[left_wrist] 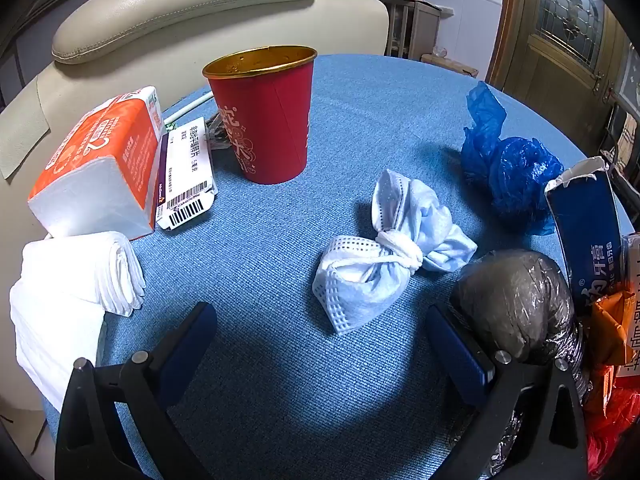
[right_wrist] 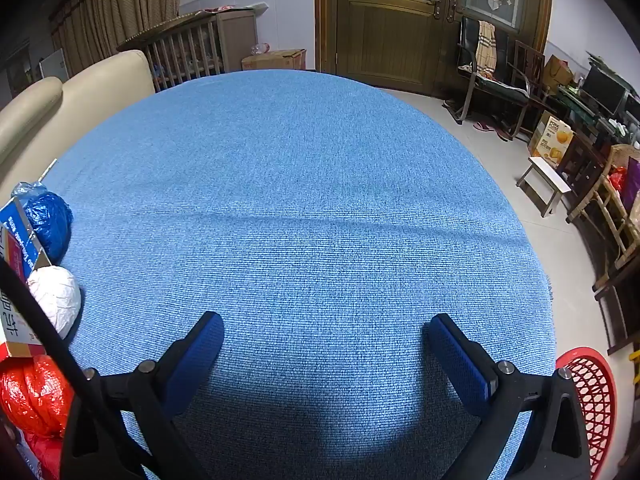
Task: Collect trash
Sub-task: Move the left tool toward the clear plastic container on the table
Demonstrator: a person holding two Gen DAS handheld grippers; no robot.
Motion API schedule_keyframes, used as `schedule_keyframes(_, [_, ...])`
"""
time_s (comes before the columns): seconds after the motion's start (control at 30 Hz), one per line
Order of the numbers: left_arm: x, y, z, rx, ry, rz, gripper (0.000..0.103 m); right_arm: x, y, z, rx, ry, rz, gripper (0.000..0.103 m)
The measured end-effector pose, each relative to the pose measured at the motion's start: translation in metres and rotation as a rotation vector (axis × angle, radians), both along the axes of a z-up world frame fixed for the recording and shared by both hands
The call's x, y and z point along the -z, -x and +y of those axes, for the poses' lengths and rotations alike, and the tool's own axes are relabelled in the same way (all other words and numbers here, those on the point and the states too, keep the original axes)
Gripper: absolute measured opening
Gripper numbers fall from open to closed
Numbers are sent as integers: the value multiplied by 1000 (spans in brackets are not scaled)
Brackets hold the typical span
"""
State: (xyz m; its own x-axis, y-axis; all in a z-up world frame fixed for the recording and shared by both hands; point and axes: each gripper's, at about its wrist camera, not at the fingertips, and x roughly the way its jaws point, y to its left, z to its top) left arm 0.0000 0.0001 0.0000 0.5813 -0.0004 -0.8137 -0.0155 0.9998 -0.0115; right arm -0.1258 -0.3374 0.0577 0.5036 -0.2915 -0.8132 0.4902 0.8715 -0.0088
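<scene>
From my left wrist camera I see the left gripper (left_wrist: 320,344) with its jaws spread wide and nothing between them, hanging over the blue cloth of the table (left_wrist: 280,380). Just ahead of it, toward the middle of the table, lies a crumpled face mask (left_wrist: 384,252) knotted with its own ear loop. Beside my right-hand finger sits a grey plastic-wrapped bundle (left_wrist: 516,304), partly hidden behind that finger so I cannot tell its full shape. Farther toward the right edge is a bunched blue plastic bag (left_wrist: 508,168), and next to it a torn blue toothpaste box (left_wrist: 584,224), cut off by the frame edge along with some orange and red wrappers (too cropped to identify). Near the far edge stands a red paper cup (left_wrist: 264,116), upright and showing a gold inside. Along the left edge are an orange tissue pack (left_wrist: 100,160), a white medicine box with a barcode (left_wrist: 188,176) leaning against it, and a folded white tissue stack (left_wrist: 76,288). From the right wrist camera, the right gripper (right_wrist: 324,356) is likewise wide open and empty over bare cloth. At the table's left edge there I make out a white wad (right_wrist: 58,300), the blue bag and a red plastic bag (right_wrist: 32,396), all partly cropped. A red mesh basket (right_wrist: 592,396) shows beyond the right edge, mostly hidden by the finger.
</scene>
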Motion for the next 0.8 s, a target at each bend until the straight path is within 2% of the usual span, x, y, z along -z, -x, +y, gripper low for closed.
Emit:
schedule_keyframes(0.17, [-1,1,2,7,1,1,103,0,0,0,0,-1,0,103])
schedule_keyframes(0.23, [-7,9,7,-5,-3,-33,103,-1,1,-1,-23,-9,18,103])
schedule_keyframes(0.33, [-21,23,11,12,-3,-70,103,-4,12,-6,4,-34,26,103])
schedule_keyframes(0.43, [-39,41,17,29,-13,-114,103,-20,26,-18,28,-63,-30,103])
schedule_keyframes(0.6, [-66,77,16,65,-4,-168,103,-54,60,-12,15,-35,-130,103])
schedule_keyframes(0.8, [-77,115,-1,104,-7,-187,103,-67,97,16,-22,-41,-193,103])
